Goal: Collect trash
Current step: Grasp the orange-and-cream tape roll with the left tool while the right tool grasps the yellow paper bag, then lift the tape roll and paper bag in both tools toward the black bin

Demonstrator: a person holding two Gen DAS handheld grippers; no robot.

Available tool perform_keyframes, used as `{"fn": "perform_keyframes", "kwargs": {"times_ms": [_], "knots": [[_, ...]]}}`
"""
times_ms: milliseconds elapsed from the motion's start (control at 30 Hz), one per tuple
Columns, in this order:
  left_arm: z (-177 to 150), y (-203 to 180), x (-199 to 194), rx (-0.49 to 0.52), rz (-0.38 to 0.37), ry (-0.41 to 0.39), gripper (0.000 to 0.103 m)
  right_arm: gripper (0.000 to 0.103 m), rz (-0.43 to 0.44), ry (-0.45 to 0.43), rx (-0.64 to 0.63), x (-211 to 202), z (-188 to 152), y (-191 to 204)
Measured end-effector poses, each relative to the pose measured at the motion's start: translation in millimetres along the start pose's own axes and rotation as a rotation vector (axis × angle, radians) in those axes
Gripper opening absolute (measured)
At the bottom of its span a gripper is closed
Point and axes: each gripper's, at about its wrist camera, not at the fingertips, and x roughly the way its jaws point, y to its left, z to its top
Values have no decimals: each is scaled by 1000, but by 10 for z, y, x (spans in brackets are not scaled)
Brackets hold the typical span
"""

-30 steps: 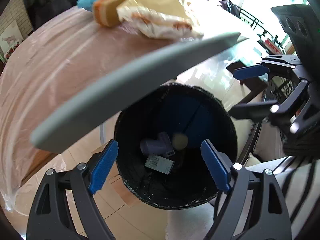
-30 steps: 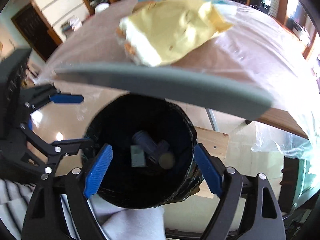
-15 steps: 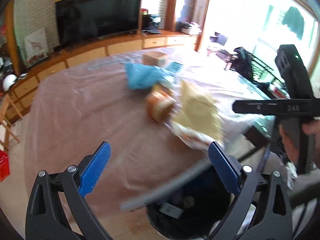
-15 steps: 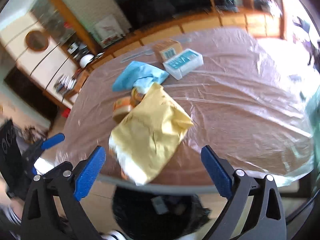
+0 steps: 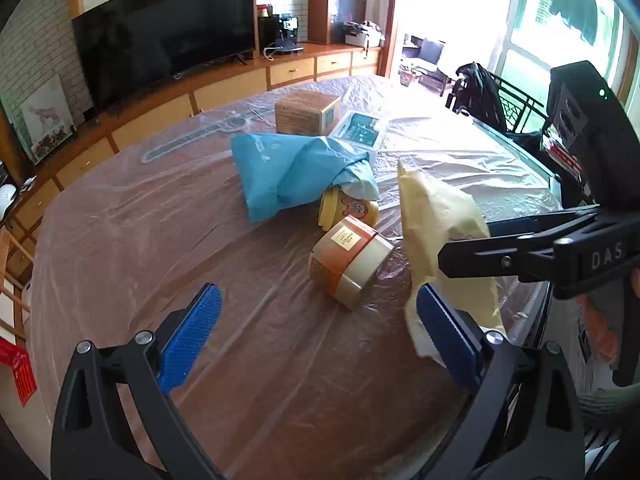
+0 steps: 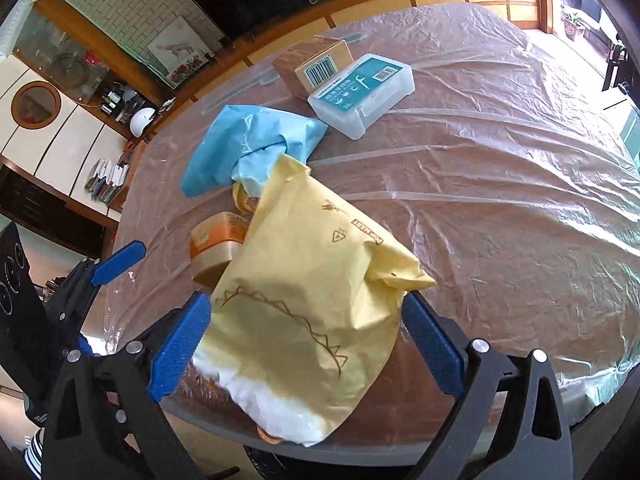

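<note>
Trash sits ahead of your tongs: the yellow paper bag (image 6: pixel 308 304) lies between the spread fingers of your right gripper (image 6: pixel 304 344), untouched, long axis running away from you, white end hanging over the table (image 6: pixel 500 200) edge. Your left gripper (image 5: pixel 316 336), jaws likewise wide and empty, faces the toppled orange tub (image 5: pixel 350 266), just left of the bag.

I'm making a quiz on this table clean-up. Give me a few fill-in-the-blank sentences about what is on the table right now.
1. The bag lying nearest the table edge is ____ in colour.
2. The crumpled blue bag partly covers a small ____ cup.
3. The orange tub lies on its ____.
4. The right gripper has its jaws ____.

Missing words: yellow; yellow; side; open
</note>
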Motion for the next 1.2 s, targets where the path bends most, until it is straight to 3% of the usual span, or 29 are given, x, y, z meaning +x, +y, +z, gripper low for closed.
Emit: {"fn": "perform_keyframes", "kwargs": {"times_ms": [233, 300, 333, 433, 567, 633, 967, 1200], "knots": [[97, 104, 216, 12, -40, 13, 97, 92, -22, 12, 3, 167, 60, -5], [125, 115, 259, 11, -70, 20, 89, 86, -9, 9, 5, 175, 77, 6], [127, 113, 272, 13, -80, 22, 85, 76, 2, 8, 9, 176, 83, 1], [131, 90, 320, 23, -112, 33, 69, 59, 49, 16, 27, 191, 108, -42], [139, 56, 380, 31, -164, 56, 46, 52, 99, 11, 41, 143, 126, -128], [129, 22, 400, 42, -175, 65, 41, 49, 108, 3, 42, 108, 119, -148], [35, 54, 272, -21, -181, 45, 39, 45, 201, -49, 97, -87, 110, -412], [-66, 94, 128, -85, -158, 26, 39, 44, 165, -67, 54, -137, 139, -417]]}}
